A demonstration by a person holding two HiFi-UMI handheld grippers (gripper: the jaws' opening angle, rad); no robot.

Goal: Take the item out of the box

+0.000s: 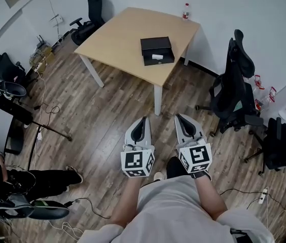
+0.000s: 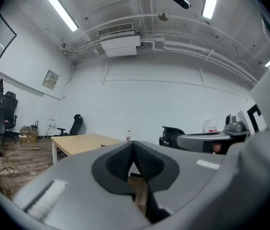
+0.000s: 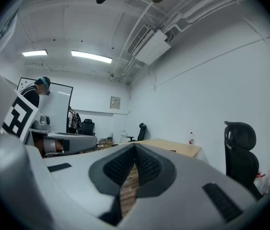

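A black box (image 1: 157, 50) with a small white label lies shut on a light wooden table (image 1: 117, 40), far ahead of me. My left gripper (image 1: 143, 119) and right gripper (image 1: 179, 117) are held side by side over the wooden floor, well short of the table. Both are shut with their pads meeting at the tips and nothing between them. The left gripper (image 2: 133, 144) looks toward the table (image 2: 80, 142). Past the right gripper (image 3: 135, 147) the far end of the table (image 3: 173, 147) shows. The box cannot be made out in either gripper view.
A plastic bottle (image 1: 185, 11) stands at the table's far corner. Black office chairs stand right of the table (image 1: 237, 87) and behind it (image 1: 90, 15). Cables (image 1: 46, 108) trail on the floor at left. A person (image 1: 16, 178) sits low at the left.
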